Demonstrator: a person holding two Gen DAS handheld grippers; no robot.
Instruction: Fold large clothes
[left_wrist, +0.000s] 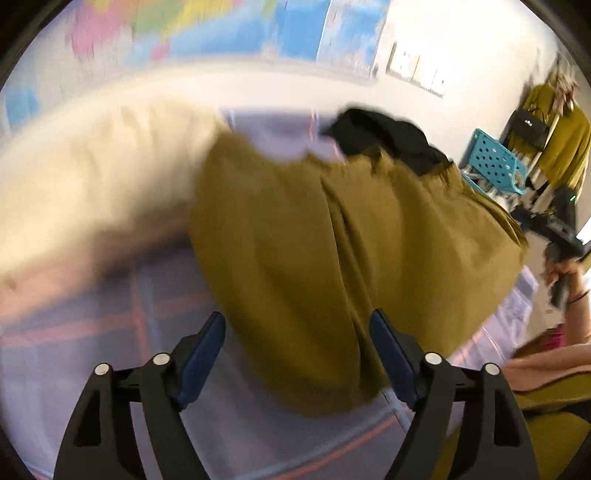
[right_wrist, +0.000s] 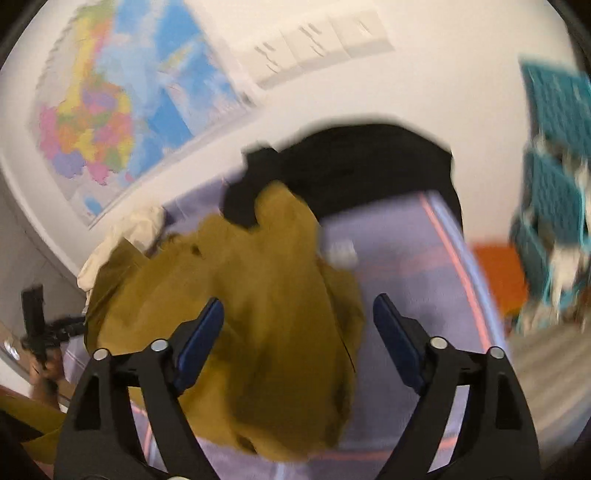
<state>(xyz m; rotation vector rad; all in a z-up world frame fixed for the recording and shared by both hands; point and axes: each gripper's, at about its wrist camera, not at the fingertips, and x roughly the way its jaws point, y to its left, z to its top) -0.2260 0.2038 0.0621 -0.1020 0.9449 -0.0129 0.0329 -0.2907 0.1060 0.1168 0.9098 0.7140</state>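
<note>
Mustard garment (left_wrist: 295, 258) lies loose – both grippers (left_wrist: 297, 354) (right_wrist: 298, 336) apparently empty.

no readable text, wall map (right_wrist: 122, 122) blurred

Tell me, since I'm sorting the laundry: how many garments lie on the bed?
3: the mustard garment in the middle, the black garment behind it, the cream garment at its left. Others may be hidden underneath.

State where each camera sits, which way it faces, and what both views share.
Left wrist: on the left gripper, angled down at the mustard garment; its open fingers and the other hand show.
Right wrist: on the right gripper, angled down at the same garment; open fingers show.
Shared: mustard garment, black garment, lilac sheet, wall map.
</note>
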